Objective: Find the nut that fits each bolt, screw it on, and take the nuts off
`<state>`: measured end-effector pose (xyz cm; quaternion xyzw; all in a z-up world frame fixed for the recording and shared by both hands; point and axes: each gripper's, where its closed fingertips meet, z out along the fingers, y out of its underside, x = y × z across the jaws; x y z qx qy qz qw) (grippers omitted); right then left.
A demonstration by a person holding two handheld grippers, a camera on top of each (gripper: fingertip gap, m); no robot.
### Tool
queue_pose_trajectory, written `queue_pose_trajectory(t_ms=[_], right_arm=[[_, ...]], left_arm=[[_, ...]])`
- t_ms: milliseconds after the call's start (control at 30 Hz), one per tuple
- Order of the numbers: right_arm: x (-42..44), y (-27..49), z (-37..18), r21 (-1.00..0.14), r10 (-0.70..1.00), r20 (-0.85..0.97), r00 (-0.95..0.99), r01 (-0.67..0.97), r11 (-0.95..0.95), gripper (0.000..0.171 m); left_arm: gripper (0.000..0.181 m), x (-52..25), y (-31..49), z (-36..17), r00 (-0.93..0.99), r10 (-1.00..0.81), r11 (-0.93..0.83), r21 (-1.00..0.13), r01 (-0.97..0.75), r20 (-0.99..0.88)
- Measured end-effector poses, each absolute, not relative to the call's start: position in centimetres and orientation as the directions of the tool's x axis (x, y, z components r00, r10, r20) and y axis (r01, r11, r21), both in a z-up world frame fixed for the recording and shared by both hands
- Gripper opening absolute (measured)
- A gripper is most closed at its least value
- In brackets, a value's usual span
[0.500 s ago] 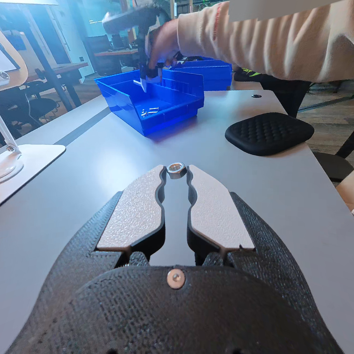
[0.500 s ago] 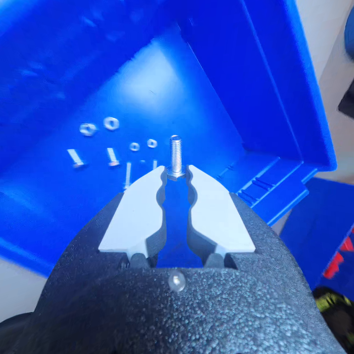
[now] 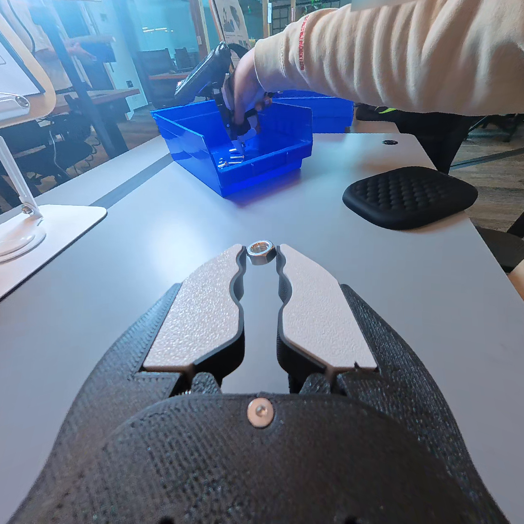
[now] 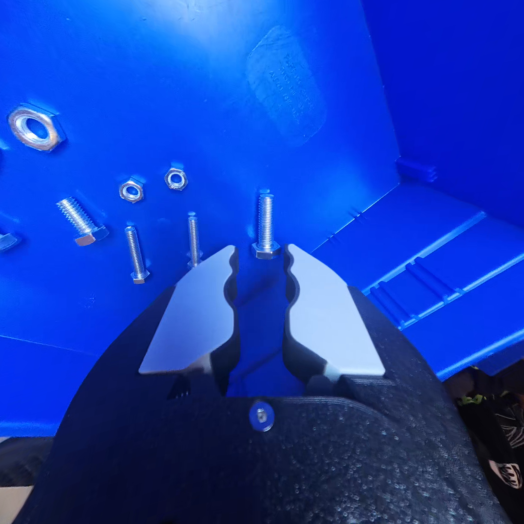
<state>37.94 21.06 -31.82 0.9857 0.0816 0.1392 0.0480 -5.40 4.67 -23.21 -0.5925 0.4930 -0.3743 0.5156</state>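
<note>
A grey table [image 3: 158, 255] carries your work, with office desks and chairs dim in the background. On it sits a blue bin [image 3: 255, 173], a second blue bin [image 3: 326, 113] behind it, a black dimpled pad [image 3: 409, 197] to the right and a white stand base [image 3: 51, 226] to the left.

Your left gripper [image 3: 260, 253] hovers low over the bare table, its jaws clamped on a large silver nut [image 3: 260, 252] pinched at the very tips, hole facing up.

Your right gripper [image 4: 261, 249] reaches down into the blue bin [image 4: 255, 85], your cream sleeve [image 3: 397, 54] stretching across above it. Its jaws stand slightly apart, and a bolt [image 4: 266, 226] lies on the bin floor with its hex head between the tips, nearer the right one; you cannot tell from here whether either tip touches it.

Crowding the left side of that bolt are 2 thinner bolts [image 4: 136, 255], one partly hidden behind the left fingertip [image 4: 209, 280], a stubby thick bolt [image 4: 80, 221], 2 small nuts [image 4: 131, 190] and 1 large nut [image 4: 35, 131]. The bin's ribbed front wall [image 4: 425, 269] rises close on the right.
</note>
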Motion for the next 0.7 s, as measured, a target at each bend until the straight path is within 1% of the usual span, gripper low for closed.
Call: queue_pose_trajectory(t_ms=[67, 100, 167, 233, 300, 367, 433, 500, 600, 700], right_arm=[[38.0, 22.1, -30.5, 0.048, 0.193, 0.298, 0.935, 0.187, -0.981, 0.037], [37.4, 22.9, -29.4, -0.017, 0.204, 0.300, 0.932, 0.219, -0.976, 0.037], [34.8, 24.8, -26.6, -0.204, 0.245, 0.282, 0.928, 0.307, -0.930, 0.038], [29.8, 25.8, -23.0, -0.415, 0.325, 0.235, 0.916, 0.397, -0.819, 0.037], [22.8, 24.8, -19.5, -0.611, 0.449, 0.157, 0.880, 0.444, -0.655, 0.037], [15.7, 21.8, -16.7, -0.742, 0.582, 0.097, 0.808, 0.448, -0.499, 0.037], [9.3, 17.7, -15.2, -0.817, 0.692, 0.049, 0.720, 0.428, -0.387, 0.037], [3.9, 13.5, -15.0, -0.851, 0.777, 0.017, 0.629, 0.417, -0.319, 0.037], [-2.0, 8.7, -16.3, -0.866, 0.845, -0.002, 0.535, 0.422, -0.269, 0.034], [-5.4, 6.4, -18.4, -0.853, 0.862, -0.048, 0.505, 0.428, -0.299, 0.034]], left_arm=[[0.020, -5.4, 4.7, -23.0, 0.238, -0.969, 0.024, -0.981, -0.193, -0.070], [0.020, -5.5, 4.7, -22.9, 0.241, -0.968, 0.027, -0.981, -0.190, -0.073], [0.020, -5.5, 4.7, -22.8, 0.247, -0.966, 0.034, -0.982, -0.184, -0.080], [0.020, -5.6, 4.8, -22.6, 0.258, -0.962, 0.047, -0.982, -0.181, -0.093], [0.020, -5.7, 5.0, -22.5, 0.276, -0.953, 0.069, -0.979, -0.191, -0.121], [0.020, -5.7, 5.1, -22.3, 0.296, -0.941, 0.102, -0.973, -0.208, -0.162], [0.020, -5.8, 5.3, -22.3, 0.328, -0.921, 0.136, -0.961, -0.242, -0.212], [0.020, -5.9, 5.5, -22.2, 0.354, -0.897, 0.172, -0.946, -0.273, -0.265], [0.020, -5.9, 5.5, -22.1, 0.380, -0.857, 0.227, -0.917, -0.327, -0.348], [0.020, -5.9, 5.7, -22.3, 0.398, -0.807, 0.277, -0.875, -0.397, -0.436]])
